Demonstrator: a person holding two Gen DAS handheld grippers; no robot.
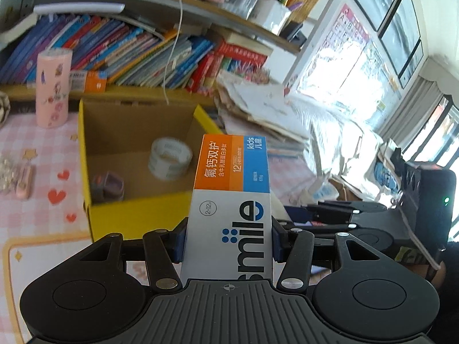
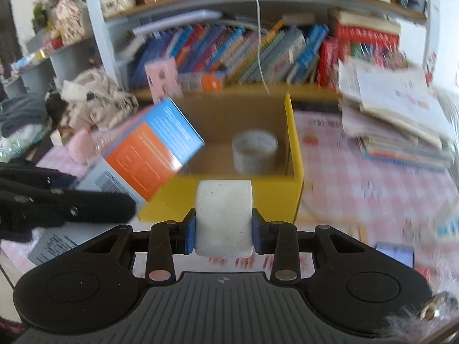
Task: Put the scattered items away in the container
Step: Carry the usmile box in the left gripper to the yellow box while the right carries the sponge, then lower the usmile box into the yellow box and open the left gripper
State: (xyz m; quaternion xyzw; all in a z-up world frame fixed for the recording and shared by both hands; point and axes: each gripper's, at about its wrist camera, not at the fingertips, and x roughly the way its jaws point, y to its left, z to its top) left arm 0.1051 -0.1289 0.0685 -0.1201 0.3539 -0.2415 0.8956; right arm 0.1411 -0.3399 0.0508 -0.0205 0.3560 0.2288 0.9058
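The left gripper [image 1: 228,240] was clamped across the lower part of a toothpaste carton [image 1: 229,200], its blue pads [image 1: 179,243] pressed flat to the carton's two long sides; the carton stood up out of the jaws, orange and blue end foremost, over the near wall of the yellow-sided cardboard box [image 1: 114,218]; the right gripper [image 2: 224,233] was closed on a white eraser-like block [image 2: 224,218], held squarely between its pads and just short of the same near wall [image 2: 229,197]. Inside the box lay a roll of clear tape [image 1: 169,157] towards the far right and a small purple-grey item [image 1: 107,186] at the near left corner; a pink clip [image 1: 24,182] and a pale trinket beside it lay outside on the checked tablecloth [image 1: 43,149], near a pink cylinder [image 1: 53,89] standing upright.

Both tools appeared to be carrying their loads to the box, so the task looked partly done; to do it well, the carton would seem best taken clear over the rim and laid down along the bare floor between tape and purple item before the jaws opened, since its length could catch the wall; the block, being compact, should drop in easily, though the two tools sat close and one had better go first.

The left tool leaned forward and tilted to the right in the right-hand view; the right tool sat level, pointing straight at the box; edges were blurred, as if mid-motion.
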